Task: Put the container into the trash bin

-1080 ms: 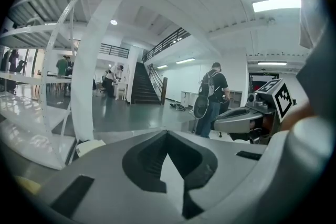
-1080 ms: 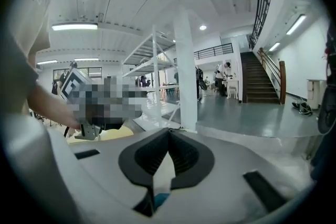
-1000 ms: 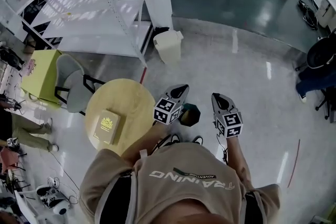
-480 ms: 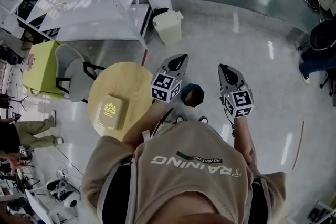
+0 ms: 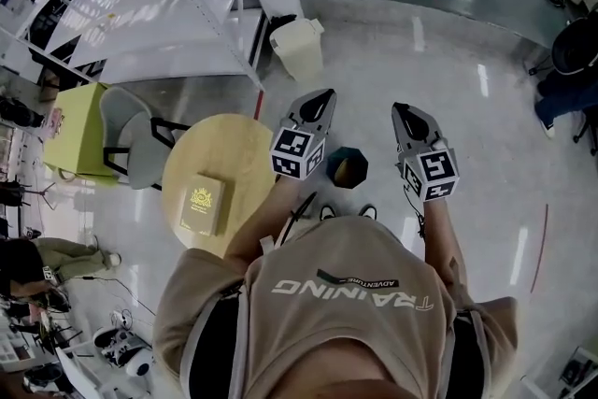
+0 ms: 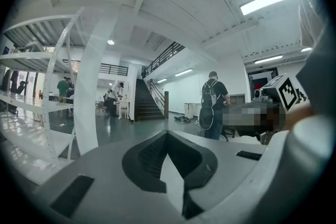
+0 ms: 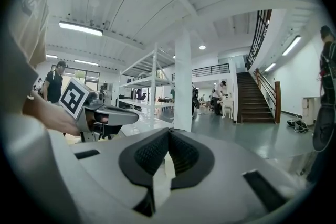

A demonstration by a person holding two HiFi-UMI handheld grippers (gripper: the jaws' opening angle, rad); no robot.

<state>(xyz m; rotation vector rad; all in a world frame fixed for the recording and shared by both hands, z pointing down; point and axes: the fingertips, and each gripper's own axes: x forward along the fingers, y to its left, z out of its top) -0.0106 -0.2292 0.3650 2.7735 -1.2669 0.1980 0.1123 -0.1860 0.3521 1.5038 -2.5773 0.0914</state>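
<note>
Nothing is carried: the left tool [image 5: 320, 98] and the right tool [image 5: 405, 112] are held out just past the round wooden counter [image 5: 238, 149], each with its jaws pressed together on nothing. A flat, yellow, printed box [image 5: 202, 204] lies on the counter. A dark, six-sided tub [image 5: 347, 167] stands on the glossy floor beside the counter, between the tools, and something yellowish is glimpsed inside it. A pale plastic bin [image 5: 297, 49] with a lid stands farther beyond the counter; its inside is hidden. Which item is the container cannot be settled. So the scene fits a container already dropped in, or one yet to be fetched.
</note>
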